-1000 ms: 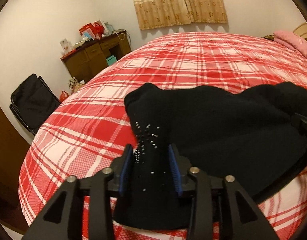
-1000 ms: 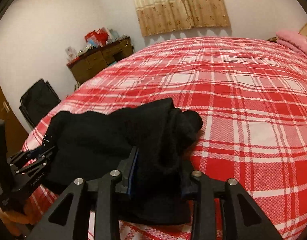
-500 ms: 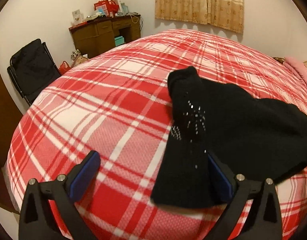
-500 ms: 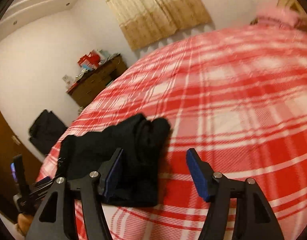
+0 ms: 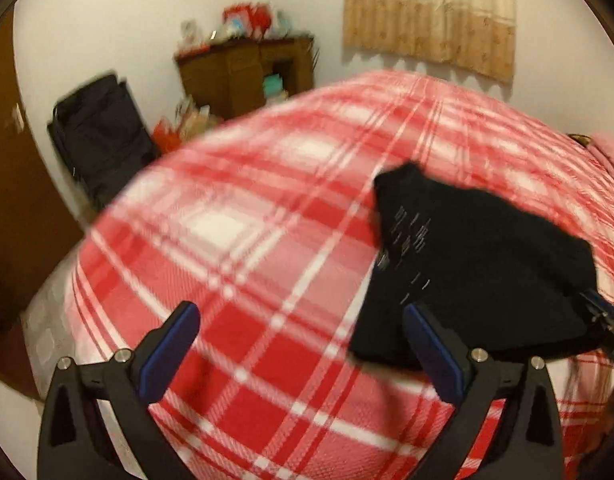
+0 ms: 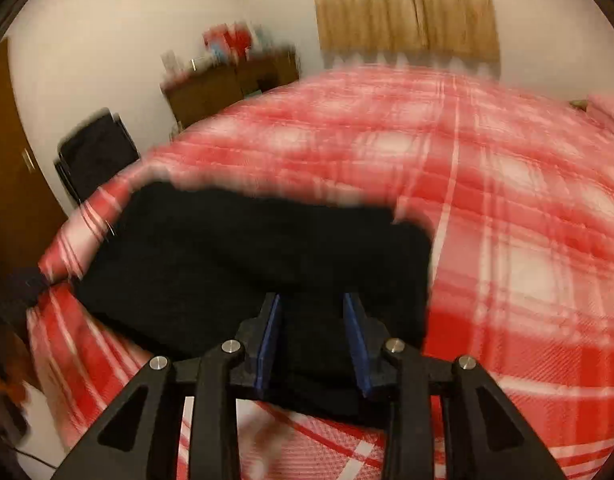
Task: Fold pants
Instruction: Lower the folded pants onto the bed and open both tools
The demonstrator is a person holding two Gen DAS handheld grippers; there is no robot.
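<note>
The black pants (image 5: 475, 264) lie folded in a compact bundle on the red plaid bed, with small silver studs on their near left part. My left gripper (image 5: 303, 328) is wide open and empty, to the left of the bundle; its right finger (image 5: 435, 352) is at the pants' near edge. In the right wrist view the pants (image 6: 247, 256) fill the middle. My right gripper (image 6: 311, 320) has narrowed around the pants' near edge, with black cloth between its blue pads. The view is motion-blurred.
The red and white plaid bed (image 5: 235, 248) fills both views; its left edge drops off near the left gripper. A brown desk with clutter (image 5: 243, 68), a black folding chair (image 5: 99, 136) and a brown door (image 5: 11, 184) stand beyond. A pink pillow (image 6: 607, 108) lies far right.
Both grippers let go of the pants and opened. The left one swung left and stays open. The right one lifted away, then came back and closed in on the pants' near edge.
</note>
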